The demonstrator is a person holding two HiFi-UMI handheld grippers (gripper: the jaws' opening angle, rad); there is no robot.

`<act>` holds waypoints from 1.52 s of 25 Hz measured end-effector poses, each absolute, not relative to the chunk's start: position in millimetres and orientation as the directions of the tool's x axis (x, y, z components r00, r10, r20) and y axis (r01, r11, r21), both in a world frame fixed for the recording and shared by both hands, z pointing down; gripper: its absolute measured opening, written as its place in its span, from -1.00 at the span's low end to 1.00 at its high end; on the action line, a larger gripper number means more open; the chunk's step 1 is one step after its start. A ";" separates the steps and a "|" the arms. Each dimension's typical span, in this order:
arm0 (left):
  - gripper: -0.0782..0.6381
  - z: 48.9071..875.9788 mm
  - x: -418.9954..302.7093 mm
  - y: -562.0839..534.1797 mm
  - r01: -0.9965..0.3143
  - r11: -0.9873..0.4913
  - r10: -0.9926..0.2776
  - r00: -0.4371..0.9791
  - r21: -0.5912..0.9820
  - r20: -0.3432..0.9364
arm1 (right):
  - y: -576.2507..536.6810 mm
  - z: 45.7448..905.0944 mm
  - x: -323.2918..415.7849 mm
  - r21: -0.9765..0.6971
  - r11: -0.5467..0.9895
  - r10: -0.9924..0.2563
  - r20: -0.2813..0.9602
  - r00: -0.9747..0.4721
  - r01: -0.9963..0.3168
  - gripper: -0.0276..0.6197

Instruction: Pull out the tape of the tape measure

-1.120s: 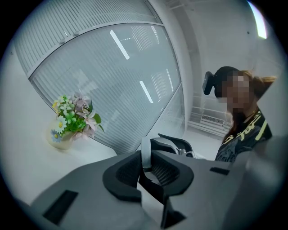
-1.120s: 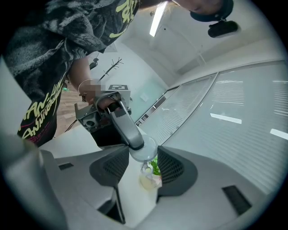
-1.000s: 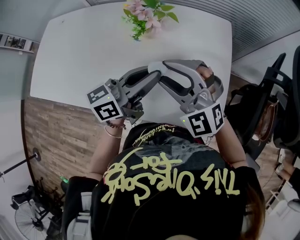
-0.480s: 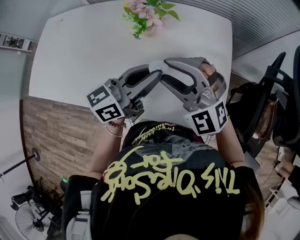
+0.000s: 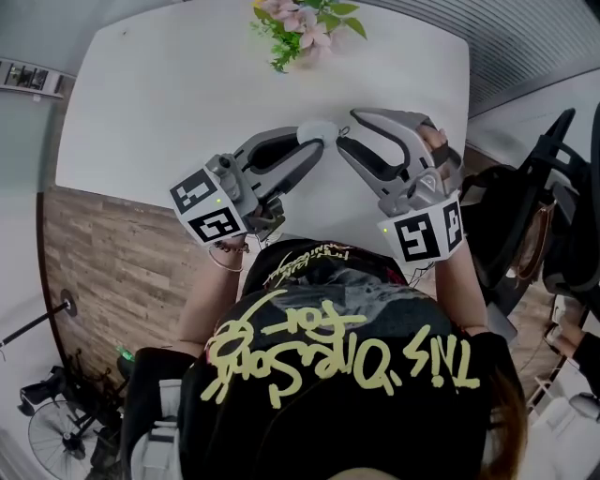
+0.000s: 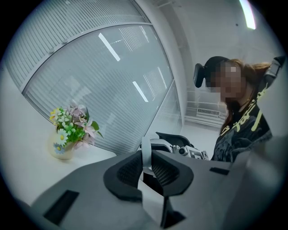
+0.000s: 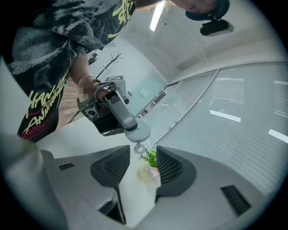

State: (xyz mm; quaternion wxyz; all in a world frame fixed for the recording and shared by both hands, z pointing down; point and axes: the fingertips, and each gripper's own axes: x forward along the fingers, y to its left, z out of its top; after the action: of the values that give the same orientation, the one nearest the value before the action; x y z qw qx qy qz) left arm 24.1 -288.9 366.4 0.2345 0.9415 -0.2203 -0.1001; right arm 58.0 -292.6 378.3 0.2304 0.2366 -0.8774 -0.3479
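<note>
A small round white tape measure (image 5: pixel 319 132) hangs above the white table (image 5: pixel 178 94), and my left gripper (image 5: pixel 317 137) is shut on it. In the left gripper view its case (image 6: pixel 145 156) stands edge-on between the black pads. The right gripper view shows the case (image 7: pixel 137 131) as a disc with a small metal ring tab (image 7: pixel 139 148) hanging off it. My right gripper (image 5: pixel 345 133) faces it from the right with its jaws open. The ring tab sits just ahead of the gap (image 7: pixel 138 167); the pads do not touch it.
A small vase of flowers (image 5: pixel 302 26) stands at the table's far edge, also seen from the left gripper (image 6: pixel 67 134). The person's black shirt (image 5: pixel 337 366) fills the near side. A dark chair (image 5: pixel 548 216) stands at the right, wood floor (image 5: pixel 112 272) on the left.
My right gripper has drawn back to the right, so a small gap now shows between its tips and the tape measure. The left gripper has held still with the case.
</note>
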 end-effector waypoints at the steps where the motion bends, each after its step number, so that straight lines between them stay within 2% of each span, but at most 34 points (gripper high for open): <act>1: -0.62 366.7 24.3 -288.1 -0.369 -0.796 -0.459 0.885 0.480 -0.082 | -292.0 377.7 56.6 0.722 0.644 -0.573 0.238 -0.784 -0.252 -0.38; 5: -0.62 365.2 23.0 -287.0 -0.369 -0.801 -0.458 0.885 0.470 -0.086 | -290.1 377.8 50.4 0.735 0.632 -0.576 0.233 -0.783 -0.247 -0.71; 38: -0.62 357.0 -24.9 -276.4 -0.437 -0.807 -0.505 0.859 0.396 -0.082 | -322.7 372.2 89.9 0.763 0.544 -0.710 0.197 -0.676 -0.348 -0.73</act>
State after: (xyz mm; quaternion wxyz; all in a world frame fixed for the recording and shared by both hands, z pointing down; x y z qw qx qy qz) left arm -24.9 -276.4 357.0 0.1851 0.9462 -0.2490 -0.0921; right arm 89.9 -322.7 372.2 0.2514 0.3142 -0.8419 -0.3596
